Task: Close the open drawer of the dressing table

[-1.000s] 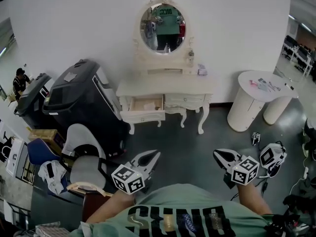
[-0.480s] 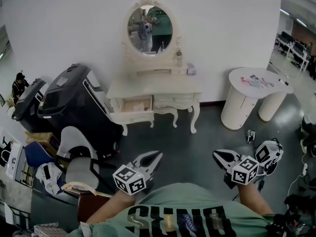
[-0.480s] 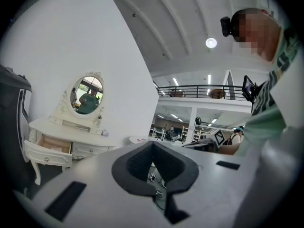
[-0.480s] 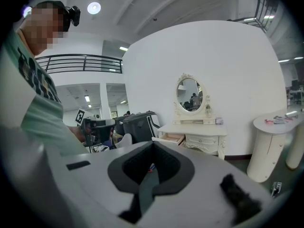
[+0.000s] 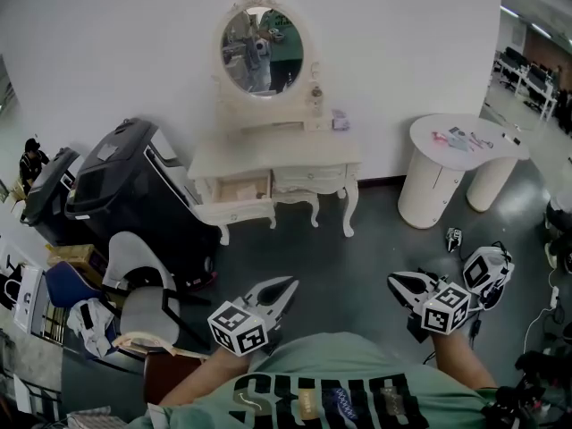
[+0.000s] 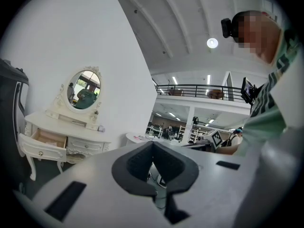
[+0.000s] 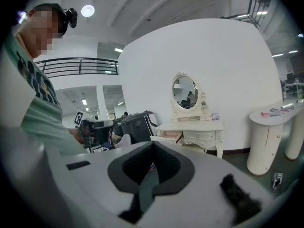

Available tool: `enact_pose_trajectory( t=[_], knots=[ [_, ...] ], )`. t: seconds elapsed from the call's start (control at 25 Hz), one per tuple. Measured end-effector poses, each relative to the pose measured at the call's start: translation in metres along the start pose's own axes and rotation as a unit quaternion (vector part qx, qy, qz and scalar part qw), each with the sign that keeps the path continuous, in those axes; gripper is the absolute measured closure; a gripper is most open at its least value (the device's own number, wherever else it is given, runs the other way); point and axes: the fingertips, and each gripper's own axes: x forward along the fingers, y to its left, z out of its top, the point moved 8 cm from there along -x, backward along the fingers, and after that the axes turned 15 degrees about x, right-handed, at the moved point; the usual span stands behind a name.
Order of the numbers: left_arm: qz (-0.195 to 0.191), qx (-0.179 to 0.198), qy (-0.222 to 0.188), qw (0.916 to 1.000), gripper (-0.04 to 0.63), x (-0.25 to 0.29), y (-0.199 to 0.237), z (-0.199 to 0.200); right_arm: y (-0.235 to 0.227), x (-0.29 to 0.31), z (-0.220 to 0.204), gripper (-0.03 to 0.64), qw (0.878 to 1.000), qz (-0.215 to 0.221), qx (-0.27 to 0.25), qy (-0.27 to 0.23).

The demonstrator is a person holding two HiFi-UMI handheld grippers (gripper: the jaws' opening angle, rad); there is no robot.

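Leftward in my view the desk (image 5: 268, 157) has drifted as I approach, left fingers (image 5: 270, 294) and right fingers (image 5: 407, 286) clenched empty; next comes reaching the open drawer (image 5: 237, 210) front to push.

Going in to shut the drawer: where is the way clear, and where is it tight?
The dark floor in front of the dressing table is bare, across to the white round table at right. Left of the open drawer it is crowded: the large black unit stands close beside it, with a grey chair before it.
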Motion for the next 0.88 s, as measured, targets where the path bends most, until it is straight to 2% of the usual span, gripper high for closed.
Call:
enact_pose_trajectory(
  t=[0.2,0.56,0.88],
  knots=[
    [-0.010,-0.006,-0.008,0.9999,0.586,-0.017,0.035,-0.004,0.015,0.031,0.001,0.606,1.000,-0.012,0.005,-0.006],
    [-0.034,0.006,-0.026,0.9991,0.586,-0.073,0.138,0.014,0.078,0.126,0.019,0.606,0.999,-0.024,-0.009,-0.024],
    [-0.037,0.011,-0.034,0.9987,0.586,-0.125,0.209,0.014,0.124,0.205,0.024,0.606,0.999,-0.025,-0.022,-0.006]
  ],
)
